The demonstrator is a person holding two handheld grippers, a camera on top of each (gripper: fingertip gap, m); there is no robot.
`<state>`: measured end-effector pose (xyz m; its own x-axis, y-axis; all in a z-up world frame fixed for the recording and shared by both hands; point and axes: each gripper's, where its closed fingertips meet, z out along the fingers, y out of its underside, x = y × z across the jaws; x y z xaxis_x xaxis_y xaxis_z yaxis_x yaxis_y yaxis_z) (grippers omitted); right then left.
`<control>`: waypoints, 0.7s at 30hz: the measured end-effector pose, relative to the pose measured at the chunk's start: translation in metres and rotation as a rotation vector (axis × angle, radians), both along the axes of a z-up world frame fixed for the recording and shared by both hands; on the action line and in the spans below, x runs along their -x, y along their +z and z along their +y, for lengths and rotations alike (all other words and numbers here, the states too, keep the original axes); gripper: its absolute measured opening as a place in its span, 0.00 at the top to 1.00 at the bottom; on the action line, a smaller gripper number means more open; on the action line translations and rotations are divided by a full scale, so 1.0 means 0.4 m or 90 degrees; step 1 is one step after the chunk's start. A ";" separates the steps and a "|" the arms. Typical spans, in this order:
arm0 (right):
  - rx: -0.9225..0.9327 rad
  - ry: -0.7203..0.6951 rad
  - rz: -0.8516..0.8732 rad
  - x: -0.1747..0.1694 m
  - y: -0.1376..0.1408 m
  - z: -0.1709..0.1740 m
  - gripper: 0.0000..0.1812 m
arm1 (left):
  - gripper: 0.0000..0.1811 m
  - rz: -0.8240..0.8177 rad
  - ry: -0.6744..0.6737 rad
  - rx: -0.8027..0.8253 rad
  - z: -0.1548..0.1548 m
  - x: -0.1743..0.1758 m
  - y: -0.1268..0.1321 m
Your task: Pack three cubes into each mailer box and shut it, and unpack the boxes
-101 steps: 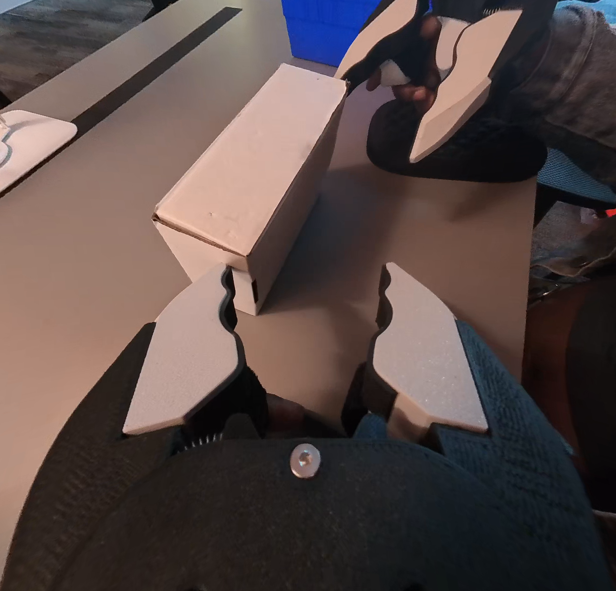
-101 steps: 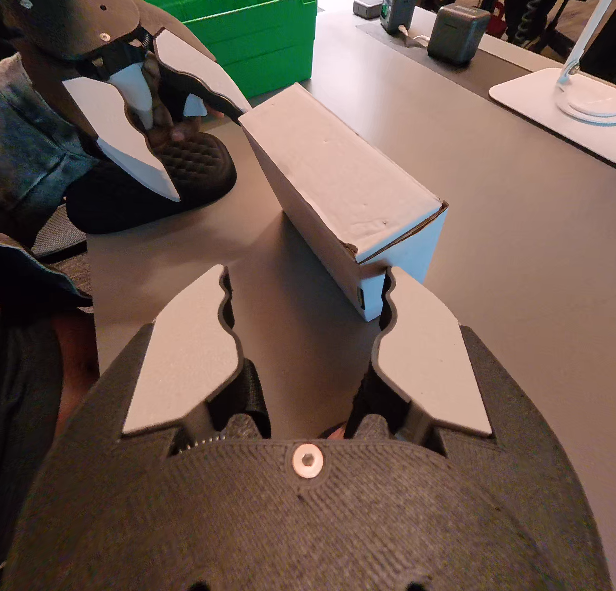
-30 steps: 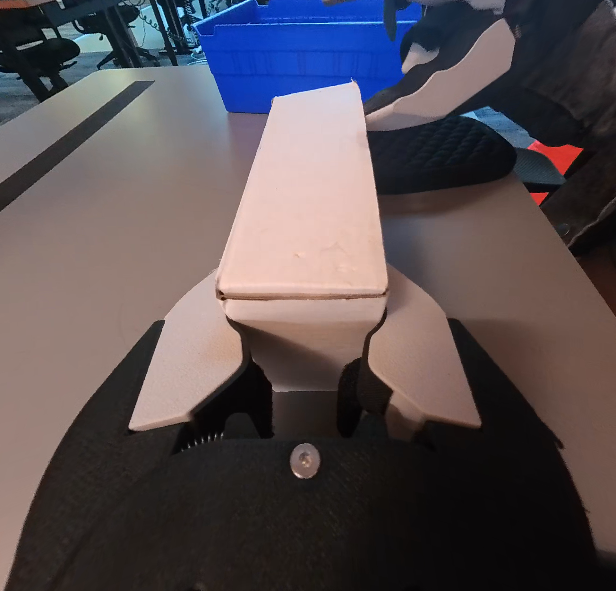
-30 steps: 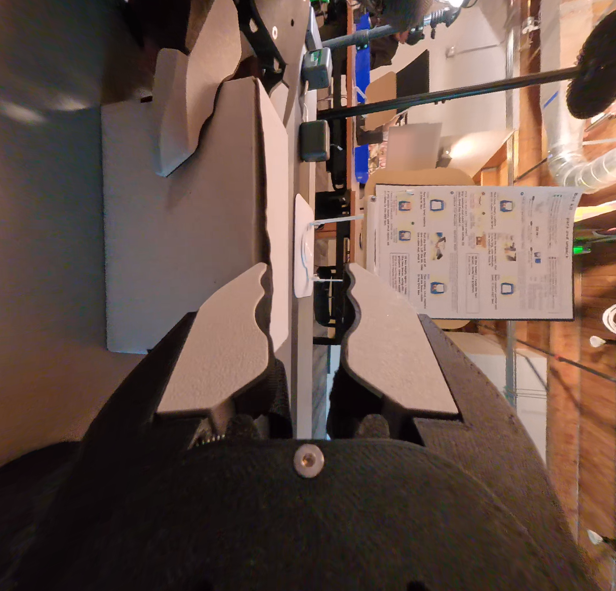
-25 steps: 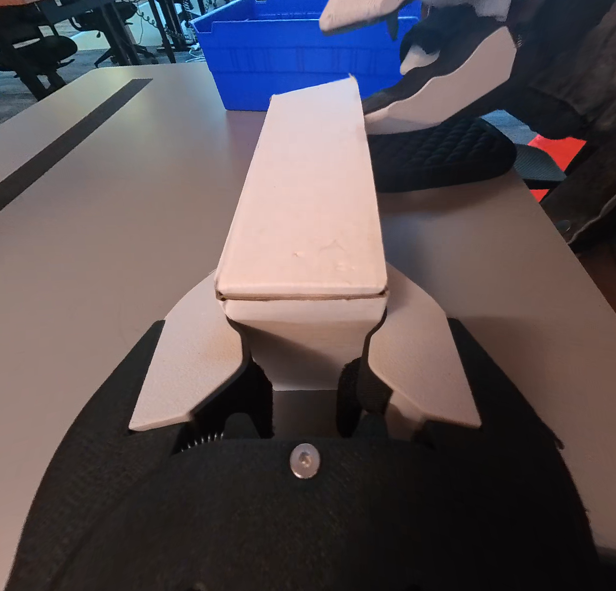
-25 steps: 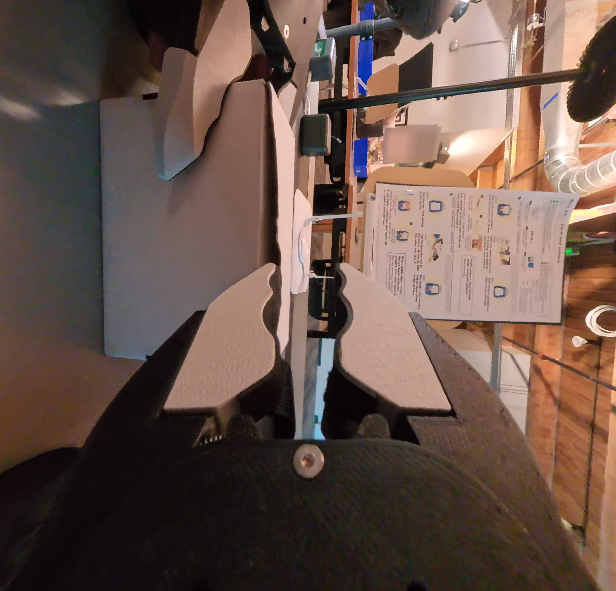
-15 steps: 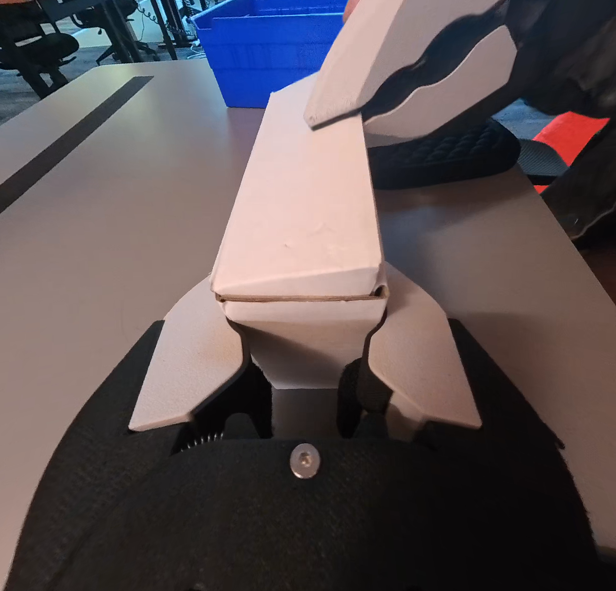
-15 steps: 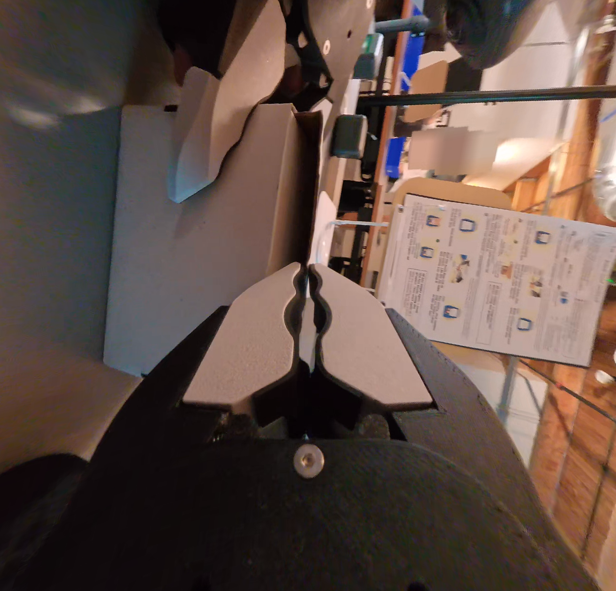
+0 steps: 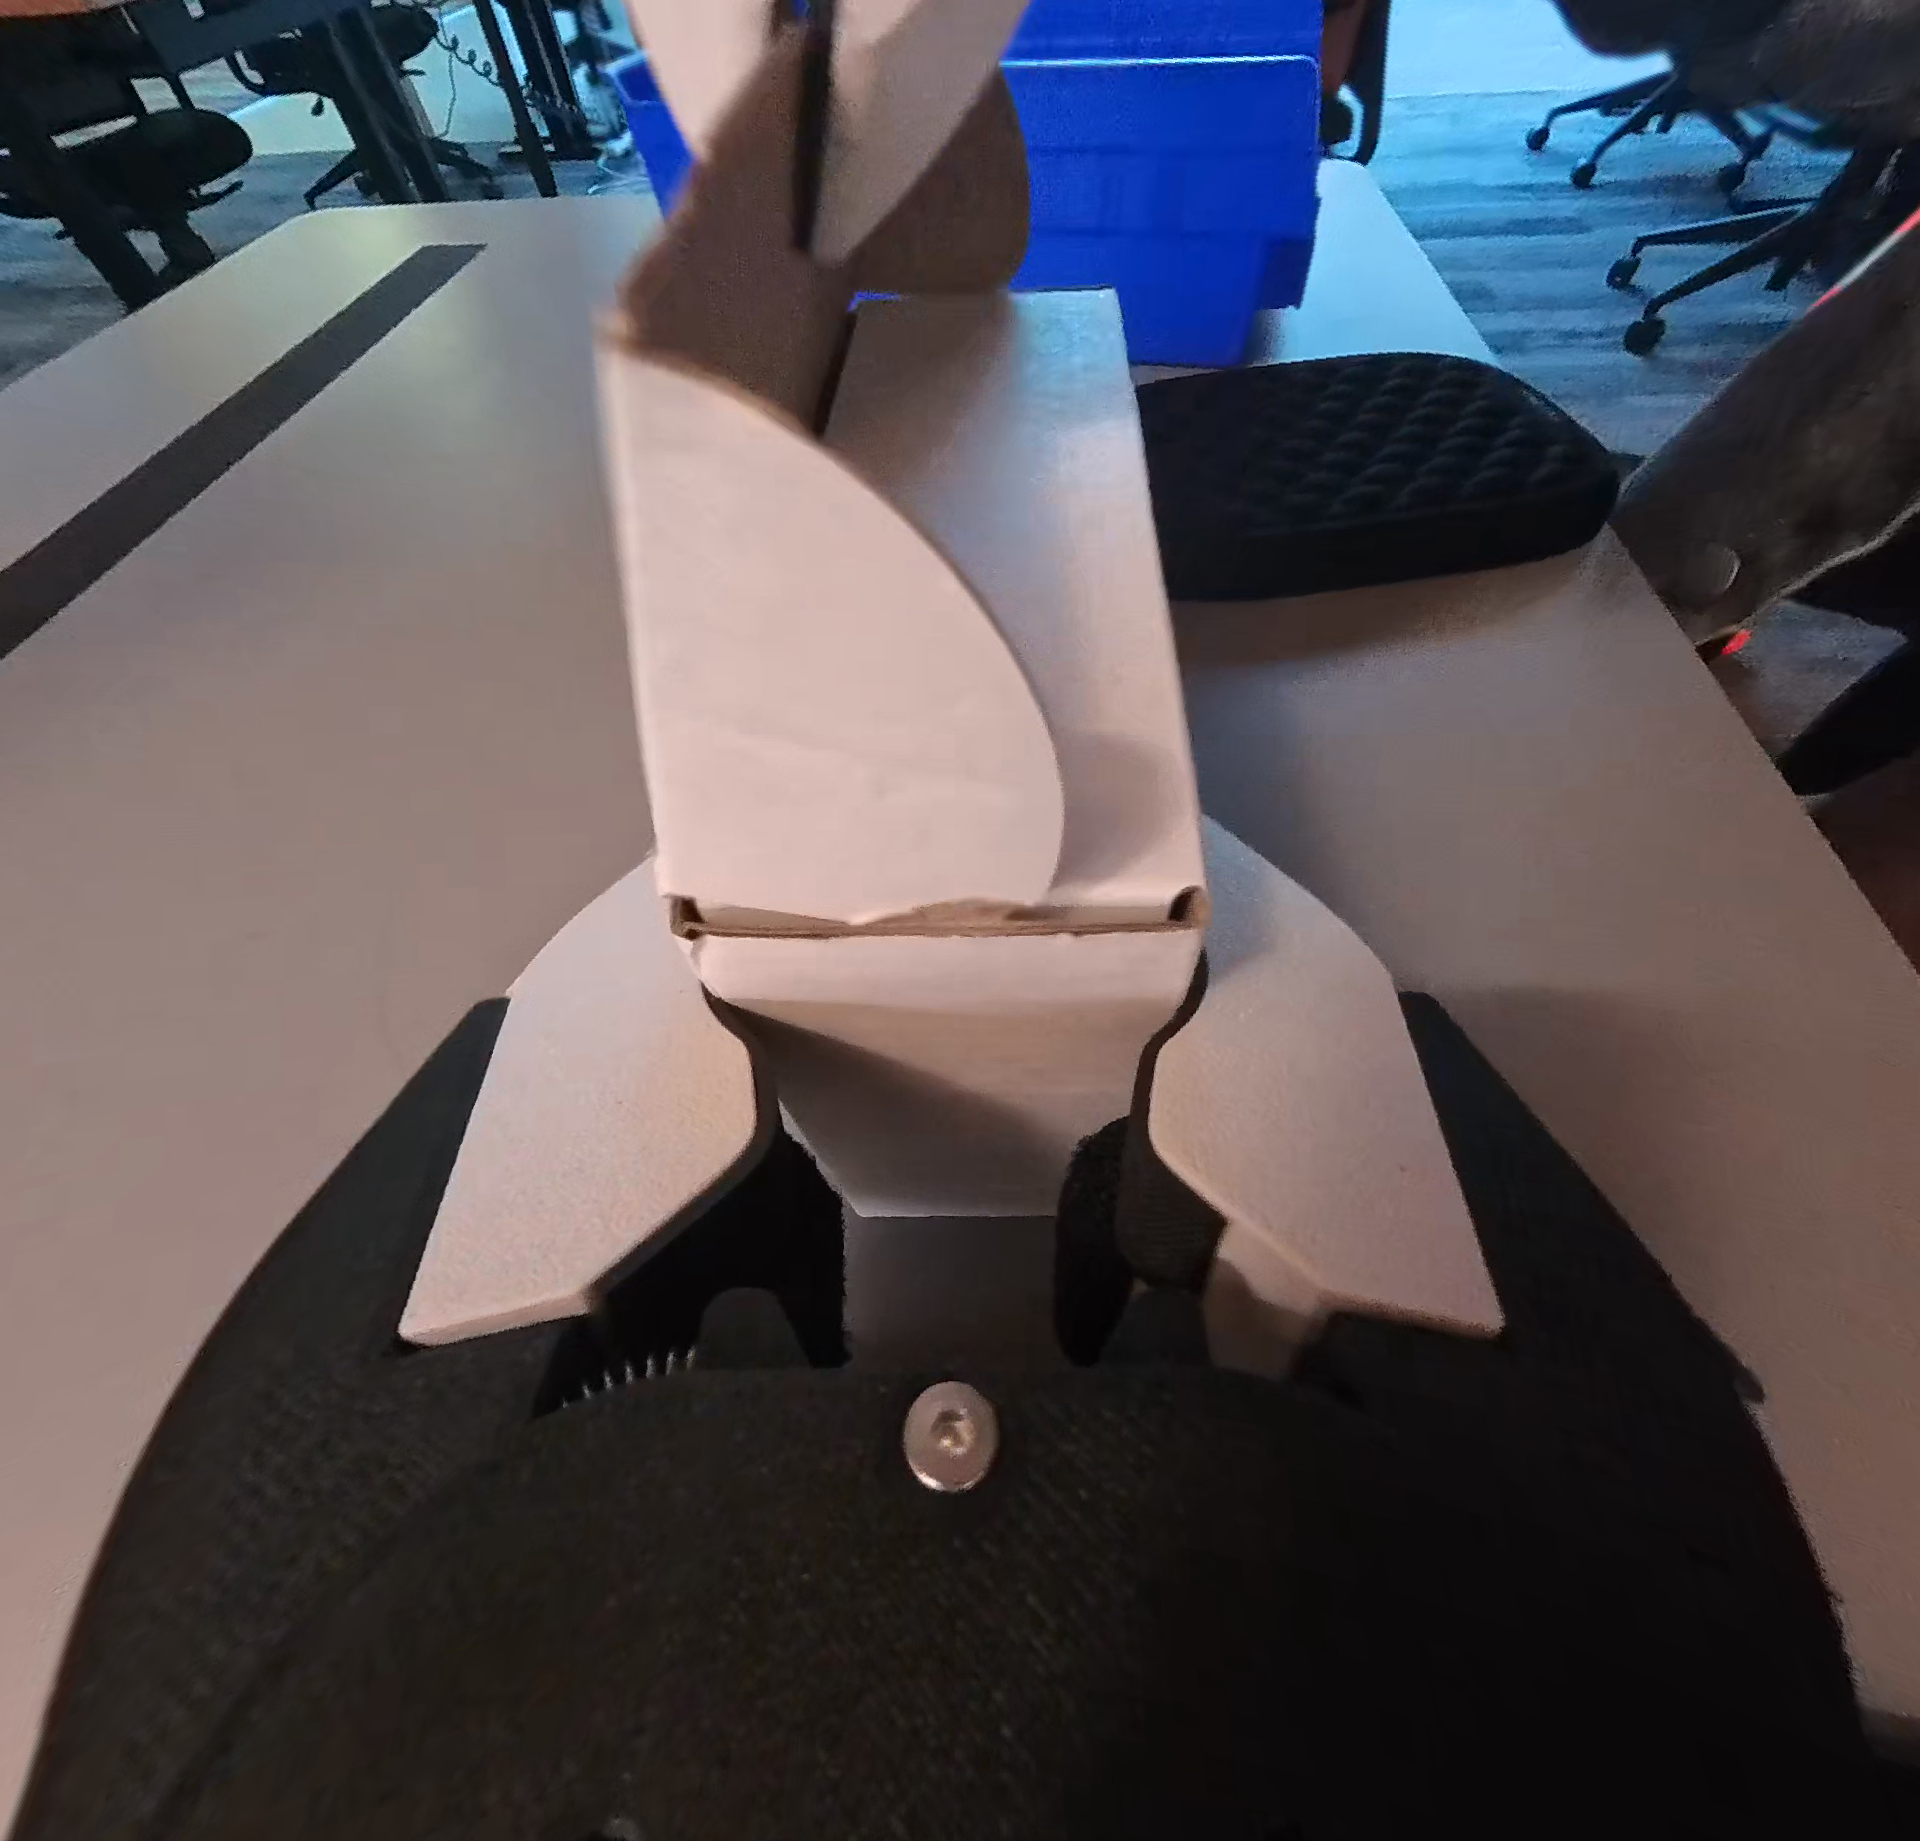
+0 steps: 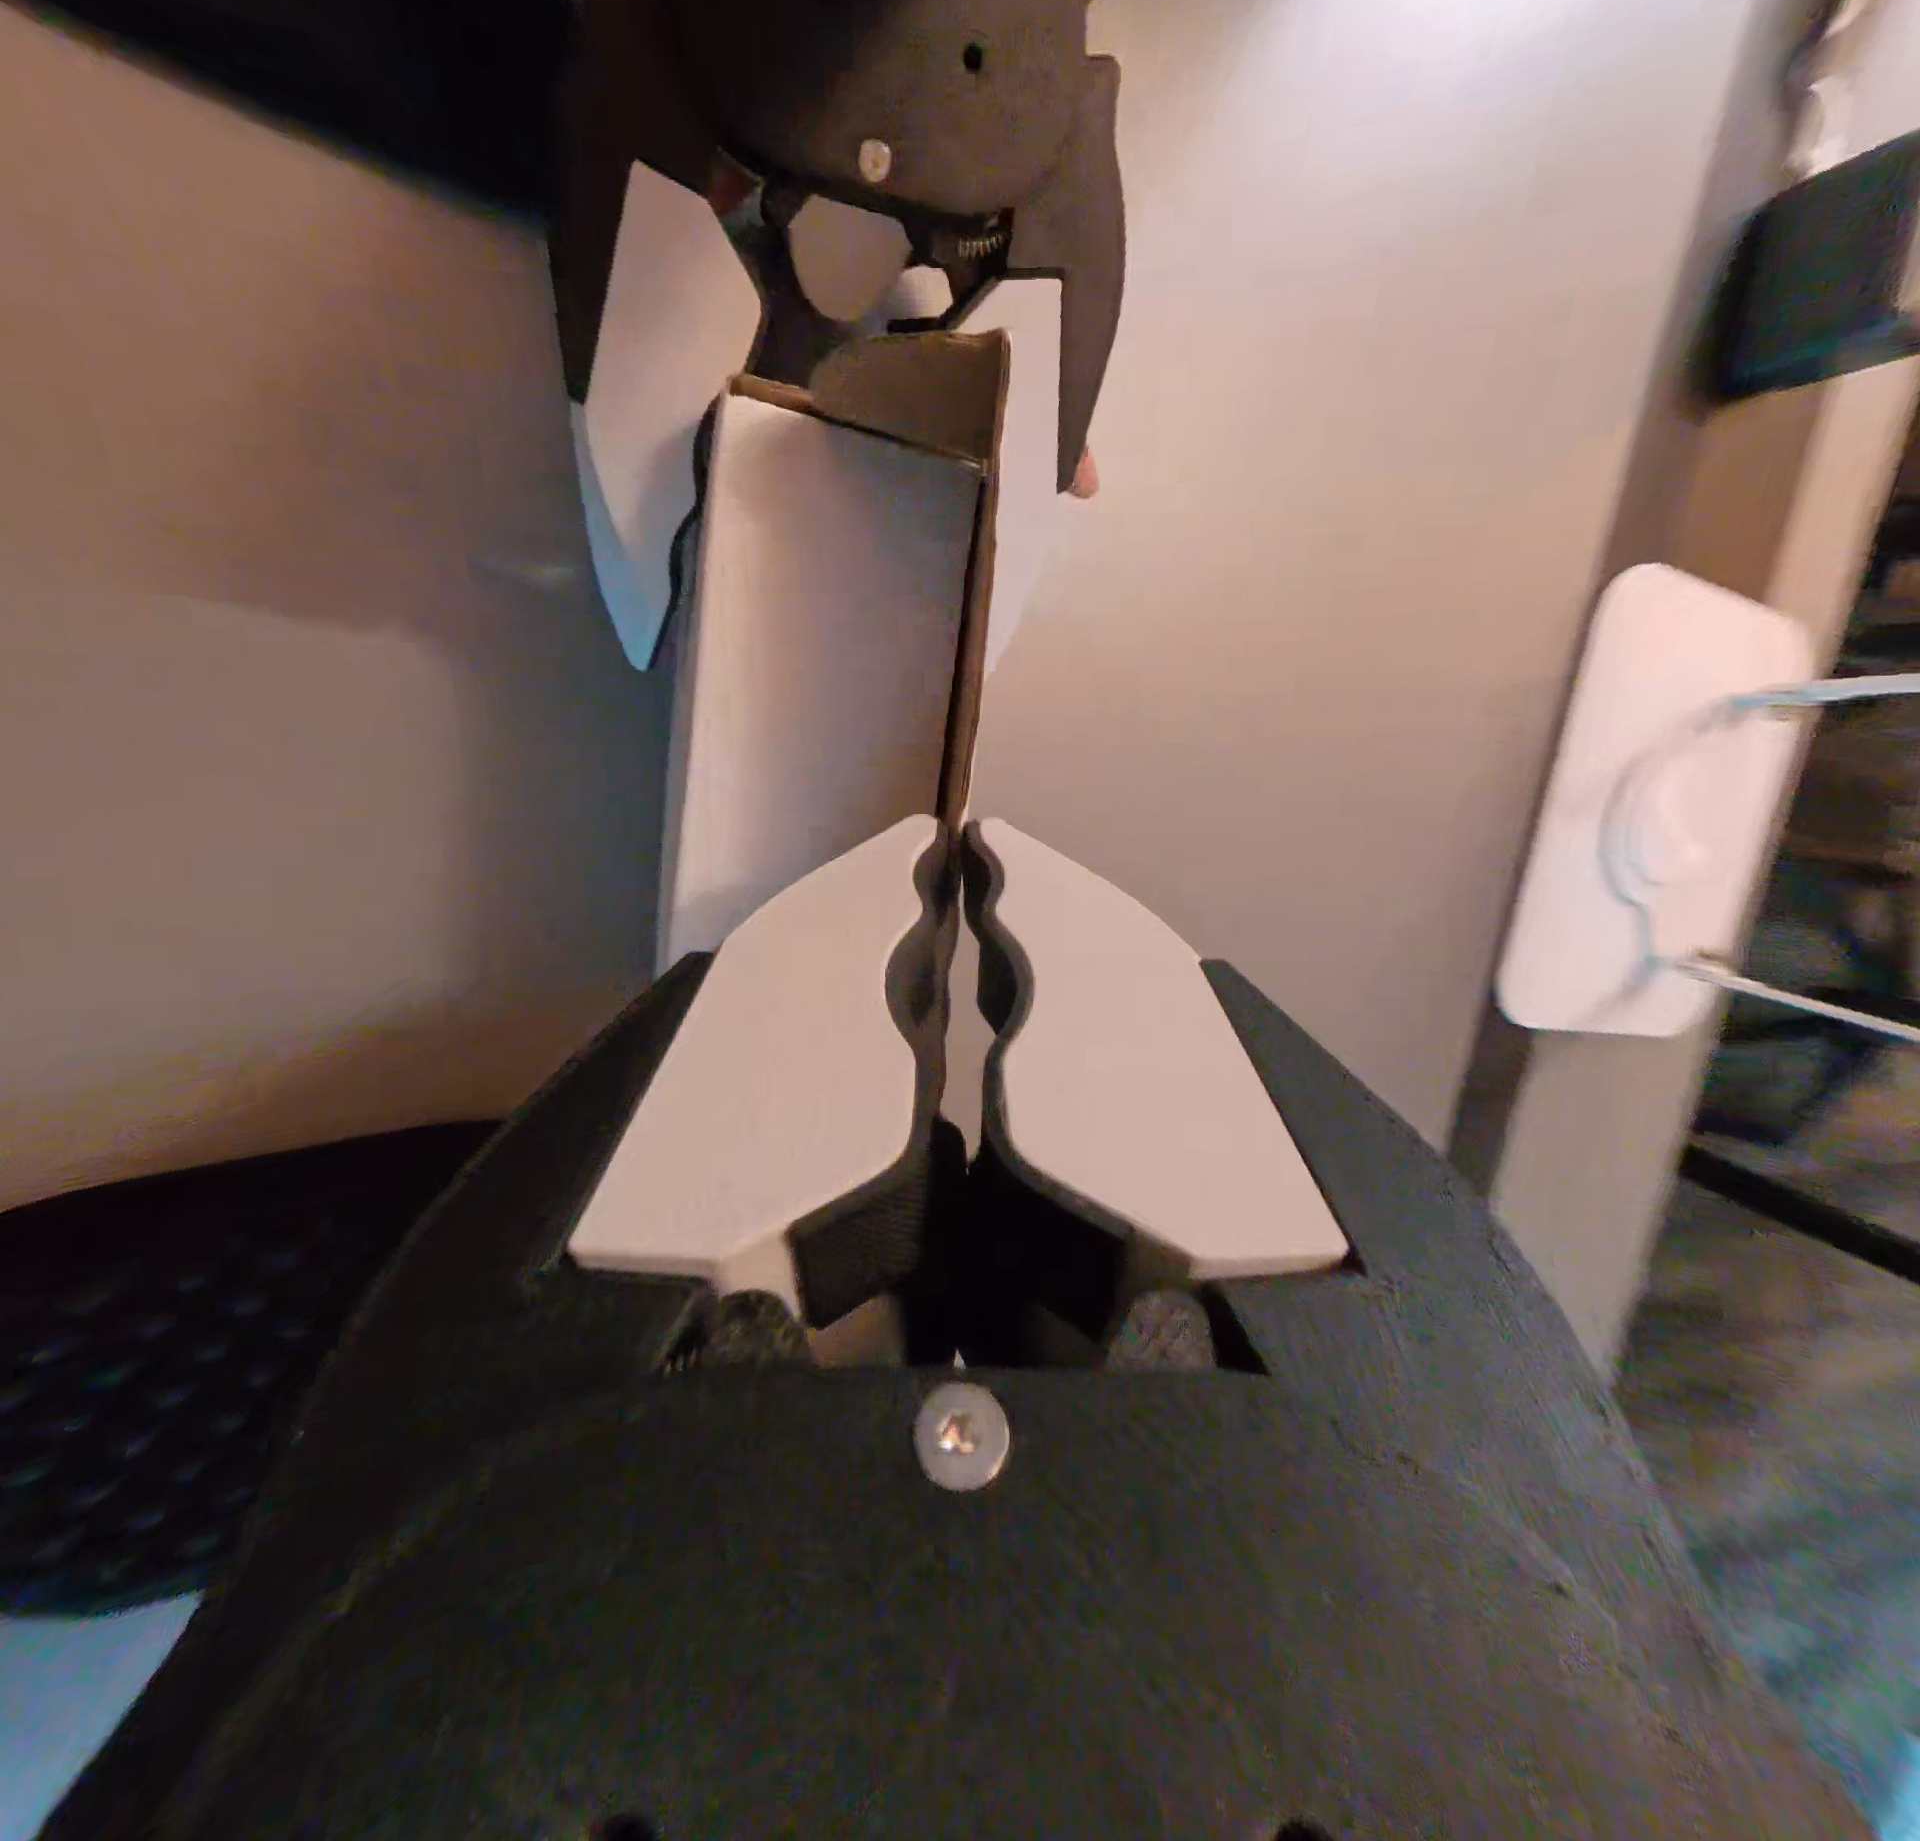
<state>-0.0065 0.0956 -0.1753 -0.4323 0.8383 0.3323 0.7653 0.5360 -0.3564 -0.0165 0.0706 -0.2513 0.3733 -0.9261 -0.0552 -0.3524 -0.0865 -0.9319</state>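
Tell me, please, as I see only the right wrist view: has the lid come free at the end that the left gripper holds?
Observer: No. At that end the lid lies flat on the mailer box; only its far end, pinched by the right gripper, is raised.
Operator: Does the left gripper hold the box itself?
Observer: Yes, the left gripper clamps the box's two sides at its near end.
Operator: What stands beyond the box?
Observer: A blue bin on the table.

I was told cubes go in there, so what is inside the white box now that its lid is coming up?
Only brown cardboard shows inside the mailer box: the underside of the lid pinched by the right gripper. The raised lid and walls cover the cavity, so no cubes are visible.
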 end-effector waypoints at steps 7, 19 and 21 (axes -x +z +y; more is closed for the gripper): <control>0.376 0.001 -0.121 0.021 -0.008 0.051 0.98 | 0.58 -0.001 0.001 -0.004 0.001 0.002 0.000; 0.947 0.044 -0.180 0.035 -0.053 0.074 0.97 | 0.58 -0.003 -0.004 -0.010 0.002 0.001 0.001; 0.984 0.032 -0.186 0.035 -0.063 0.075 0.97 | 0.58 -0.003 -0.004 -0.010 0.002 0.001 0.001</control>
<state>-0.0205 0.1256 -0.2006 -0.3631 0.2571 -0.8956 0.8962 -0.1666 -0.4112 -0.0169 0.0715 -0.2509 0.3678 -0.9274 -0.0678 -0.3484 -0.0698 -0.9347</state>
